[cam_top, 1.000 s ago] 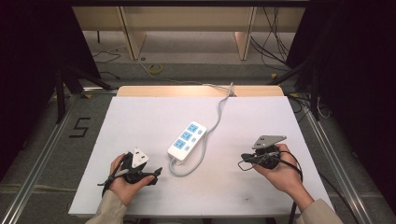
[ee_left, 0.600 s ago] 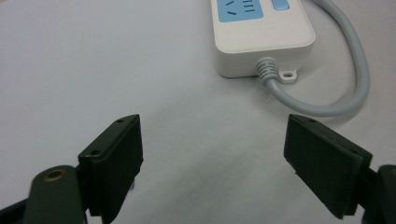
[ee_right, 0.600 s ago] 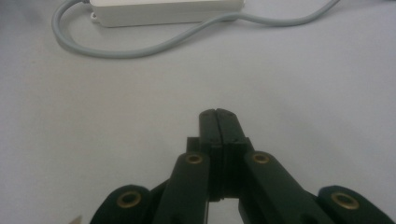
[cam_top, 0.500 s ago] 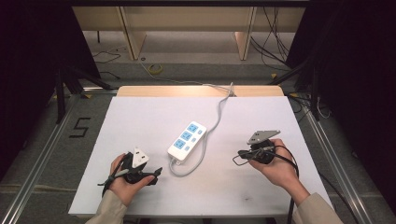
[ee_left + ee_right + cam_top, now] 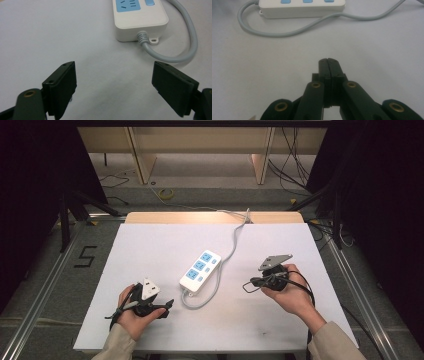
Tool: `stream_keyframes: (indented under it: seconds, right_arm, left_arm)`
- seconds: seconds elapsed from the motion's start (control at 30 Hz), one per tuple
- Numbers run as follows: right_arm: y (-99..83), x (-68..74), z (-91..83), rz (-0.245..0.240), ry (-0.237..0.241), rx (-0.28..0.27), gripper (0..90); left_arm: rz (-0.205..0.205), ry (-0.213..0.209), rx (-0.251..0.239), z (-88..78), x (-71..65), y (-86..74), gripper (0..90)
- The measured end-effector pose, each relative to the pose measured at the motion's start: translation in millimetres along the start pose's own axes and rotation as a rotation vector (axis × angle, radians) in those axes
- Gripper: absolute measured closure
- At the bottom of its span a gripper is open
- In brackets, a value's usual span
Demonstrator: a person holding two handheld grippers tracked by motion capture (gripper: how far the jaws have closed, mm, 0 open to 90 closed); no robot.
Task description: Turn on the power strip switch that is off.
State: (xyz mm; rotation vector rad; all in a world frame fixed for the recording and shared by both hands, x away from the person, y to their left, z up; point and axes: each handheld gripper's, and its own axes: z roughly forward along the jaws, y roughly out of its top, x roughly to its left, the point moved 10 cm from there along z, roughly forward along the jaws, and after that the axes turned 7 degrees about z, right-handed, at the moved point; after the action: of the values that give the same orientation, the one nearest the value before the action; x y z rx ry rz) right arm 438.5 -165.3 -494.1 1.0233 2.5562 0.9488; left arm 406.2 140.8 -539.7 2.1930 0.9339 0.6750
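Power strip [image 5: 200, 270] and cord [image 5: 227, 251] obstruct mid-table

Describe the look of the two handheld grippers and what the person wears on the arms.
Both are black two-jaw tools. The left gripper has flat rectangular jaw pads on arms with brass-coloured rivets, and a white three-cornered plate on top in the high view. The right gripper has the same brass-riveted black linkages, a grey three-cornered plate and a looping black cable. Beige sleeves cover both forearms.

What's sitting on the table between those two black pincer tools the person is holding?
A white power strip with blue sockets, its grey cable looping beside it, lies between the left gripper and right gripper, as the high view shows.
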Motion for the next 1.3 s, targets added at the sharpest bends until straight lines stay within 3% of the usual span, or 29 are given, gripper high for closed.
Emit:
stream_keyframes:
  seconds: [1.3]
  right_arm:
    - [31.9,0.7,16.8,-0.015,-0.004,0.026,90.0]
  left_arm:
    - [0.002,-0.006,0.0,1.3,-2.2,1.4,19.9]
